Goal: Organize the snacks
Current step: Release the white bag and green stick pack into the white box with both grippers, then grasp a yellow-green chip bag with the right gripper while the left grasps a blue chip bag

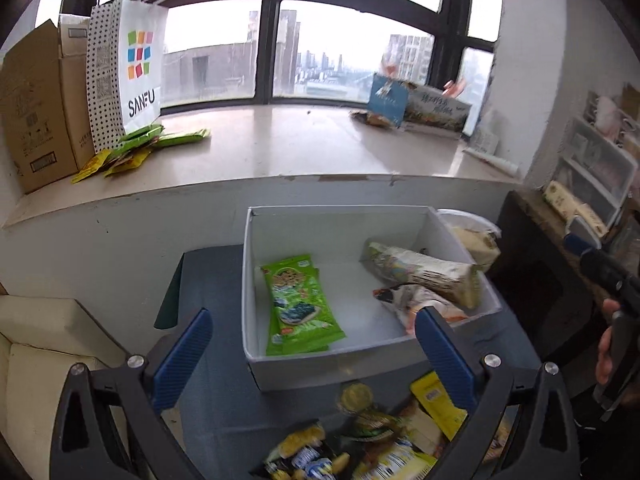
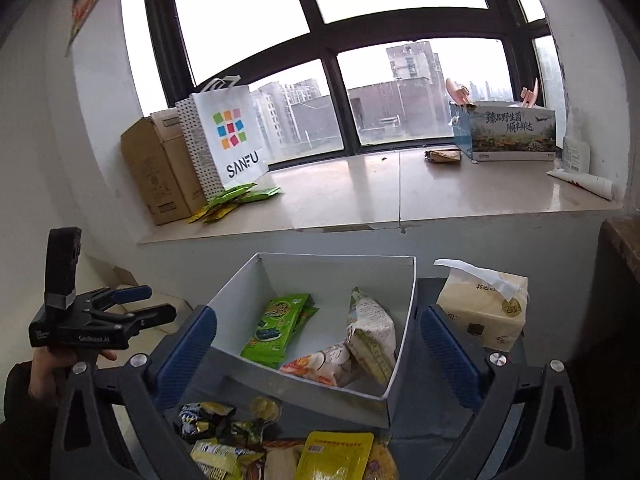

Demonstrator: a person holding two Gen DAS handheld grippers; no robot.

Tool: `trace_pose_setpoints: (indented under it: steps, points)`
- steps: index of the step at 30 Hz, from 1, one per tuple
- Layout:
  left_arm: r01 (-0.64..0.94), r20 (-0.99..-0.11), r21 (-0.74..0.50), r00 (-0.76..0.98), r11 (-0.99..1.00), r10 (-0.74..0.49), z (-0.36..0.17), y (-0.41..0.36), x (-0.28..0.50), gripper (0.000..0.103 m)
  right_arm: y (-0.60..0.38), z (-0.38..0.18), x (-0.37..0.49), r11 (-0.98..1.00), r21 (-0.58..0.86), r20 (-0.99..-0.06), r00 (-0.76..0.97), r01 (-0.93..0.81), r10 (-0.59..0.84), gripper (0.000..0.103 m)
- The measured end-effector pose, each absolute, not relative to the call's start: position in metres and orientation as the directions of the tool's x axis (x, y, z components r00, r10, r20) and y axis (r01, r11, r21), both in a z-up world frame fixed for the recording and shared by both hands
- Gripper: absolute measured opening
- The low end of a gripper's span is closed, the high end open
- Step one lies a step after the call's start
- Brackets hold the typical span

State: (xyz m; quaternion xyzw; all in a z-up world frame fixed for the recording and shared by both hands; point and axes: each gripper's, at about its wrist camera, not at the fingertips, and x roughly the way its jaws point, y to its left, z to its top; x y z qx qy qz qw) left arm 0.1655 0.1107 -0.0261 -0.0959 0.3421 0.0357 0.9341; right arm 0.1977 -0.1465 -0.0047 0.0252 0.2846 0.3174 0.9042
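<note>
A white open box point(image 1: 256, 280) point(image 2: 396, 380) stands on a dark blue-grey table. In it lie green seaweed snack packs point(image 1: 298, 304) point(image 2: 276, 328), a long cream pack point(image 1: 424, 276) point(image 2: 370, 336) and an orange-white pack point(image 1: 416, 304) point(image 2: 320, 364). A pile of loose snacks point(image 1: 372, 436) point(image 2: 280, 444), with a yellow pouch point(image 2: 334, 456), lies in front of the box. My left gripper point(image 1: 312, 356) is open and empty above the pile and the box's near edge; it also shows in the right wrist view point(image 2: 156, 304). My right gripper point(image 2: 318, 356) is open and empty over the box front.
A tissue pack point(image 2: 484, 308) stands right of the box. The window sill point(image 1: 280, 140) holds cardboard boxes point(image 1: 36, 104), a SANFU paper bag point(image 1: 136, 64), green and yellow sachets point(image 1: 140, 148) and a printed carton point(image 2: 512, 132). A cream seat point(image 1: 48, 352) is at left.
</note>
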Motion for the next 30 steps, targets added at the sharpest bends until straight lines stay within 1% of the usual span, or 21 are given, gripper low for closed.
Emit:
trace_pose_setpoints:
  steps: [2,5,9,11,15,18,21,25,30]
  points:
    - [-0.119,-0.620,-0.155,0.785,0.981,-0.003,-0.024,0.103,0.143,0.103,-0.155,-0.007,0.177,0.786,0.216,-0.491,0.631,-0.579,0.600,0.103]
    - [-0.104,-0.615,-0.148,0.789,0.984,-0.009,-0.027,0.092,0.115,0.103,-0.164,-0.014,0.150,0.773,0.194,-0.485,0.627,-0.603,0.610,0.103]
    - [-0.105,-0.636,-0.129,0.772,0.986,-0.001,-0.039,0.082,0.088,0.103,-0.171,-0.029,0.124,0.748,0.204,-0.494,0.593,-0.632,0.636,0.103]
    - [-0.099,-0.653,-0.131,0.757,0.986,-0.011,-0.048,0.077,0.076,0.103,-0.169,-0.038,0.114,0.724,0.200,-0.515,0.558,-0.660,0.651,0.103]
    - [-0.092,-0.664,-0.115,0.748,0.989,-0.007,-0.061,0.066,0.057,0.103,-0.150,-0.069,0.097,0.696,0.161,-0.598,0.492,-0.700,0.633,0.103]
    - [-0.086,-0.674,-0.110,0.739,0.990,-0.010,-0.067,0.064,0.047,0.103,-0.133,-0.090,0.090,0.666,0.166,-0.648,0.429,-0.727,0.629,0.103]
    - [-0.099,-0.679,-0.106,0.734,0.989,0.001,-0.071,0.067,0.038,0.103,-0.116,-0.104,0.087,0.624,0.192,-0.672,0.362,-0.757,0.646,0.103]
    - [-0.119,-0.686,-0.115,0.728,0.986,0.008,-0.076,0.075,0.033,0.103,-0.094,-0.116,0.089,0.592,0.165,-0.716,0.317,-0.789,0.622,0.103]
    - [-0.136,-0.685,-0.129,0.728,0.982,0.011,-0.079,0.081,0.029,0.103,-0.067,-0.131,0.099,0.544,0.206,-0.754,0.222,-0.814,0.618,0.103]
